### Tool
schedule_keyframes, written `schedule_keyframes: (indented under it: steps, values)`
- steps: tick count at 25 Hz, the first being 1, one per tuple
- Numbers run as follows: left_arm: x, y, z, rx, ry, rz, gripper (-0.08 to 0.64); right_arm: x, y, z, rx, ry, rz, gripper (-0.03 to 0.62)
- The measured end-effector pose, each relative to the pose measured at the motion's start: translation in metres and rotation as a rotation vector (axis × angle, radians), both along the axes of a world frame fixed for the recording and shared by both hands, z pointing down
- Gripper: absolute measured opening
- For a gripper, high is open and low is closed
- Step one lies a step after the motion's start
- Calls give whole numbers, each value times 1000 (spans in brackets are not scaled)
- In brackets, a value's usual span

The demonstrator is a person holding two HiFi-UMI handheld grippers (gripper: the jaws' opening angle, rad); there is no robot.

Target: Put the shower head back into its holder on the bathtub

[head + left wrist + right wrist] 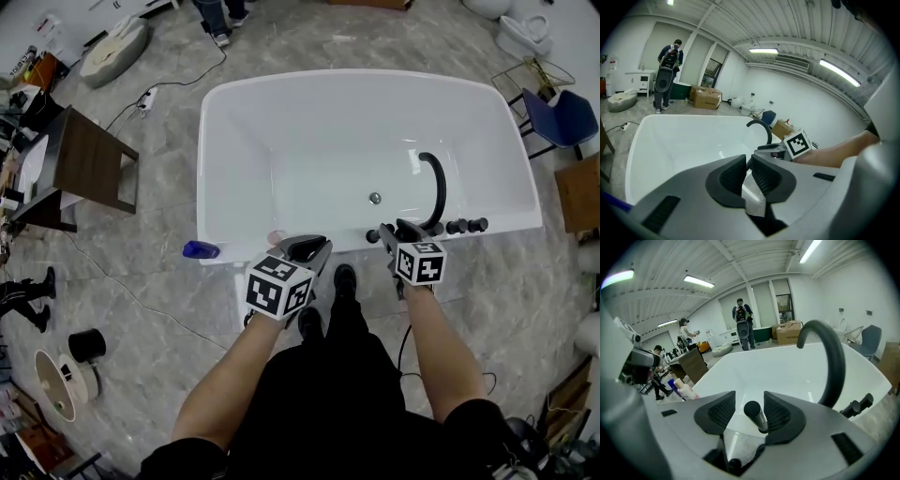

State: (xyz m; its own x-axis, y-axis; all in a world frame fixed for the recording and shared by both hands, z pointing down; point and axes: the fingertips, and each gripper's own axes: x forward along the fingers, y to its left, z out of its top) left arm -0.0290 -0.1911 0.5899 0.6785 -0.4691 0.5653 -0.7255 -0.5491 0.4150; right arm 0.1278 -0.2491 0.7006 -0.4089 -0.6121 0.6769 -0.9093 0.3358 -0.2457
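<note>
The white bathtub (pixel 225 94) fills the middle of the head view, with a black arched faucet (pixel 437 187) and black knobs (pixel 466 225) on its near right rim. The shower head (pixel 756 416), a slim chrome stick with a black tip, stands upright at that rim (pixel 372 234). My right gripper (pixel 749 404) is open around it, and a gap shows on the left side. From the head view, the right gripper (pixel 392 232) hovers just right of the black tip. My left gripper (pixel 305 248) hangs over the near rim, closed to a thin slit (pixel 749 161) with nothing in it.
A blue bottle (pixel 200 249) lies by the tub's near left corner. A wooden table (pixel 89 159) stands left and a blue chair (pixel 562 117) right. A power strip with cable (pixel 145 98) lies on the floor. My shoes (pixel 345 279) touch the tub's base. People stand behind the tub (pixel 668 75).
</note>
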Motion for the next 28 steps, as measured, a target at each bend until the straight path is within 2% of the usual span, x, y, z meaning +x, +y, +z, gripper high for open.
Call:
schedule_keyframes:
  steps: [6, 11, 15, 18, 21, 28]
  values:
    - [-4, -2, -38, 74, 66, 6, 46, 16, 16, -63, 78, -13, 62, 175]
    - [-18, -4, -68, 171, 66, -4, 46, 20, 41, -111, 134, -40, 56, 146]
    - [-34, -12, -93, 260, 42, -29, 46, 24, 54, -156, 180, -169, 90, 100]
    - [-30, -8, -107, 352, -33, 14, 46, 31, 62, -187, 233, -246, 99, 76]
    - [-19, -2, -118, 429, -92, 58, 46, 36, 68, -212, 274, -289, 60, 80]
    - [26, 2, -139, 521, -181, 71, 48, 53, 87, -255, 347, -324, -146, 45]
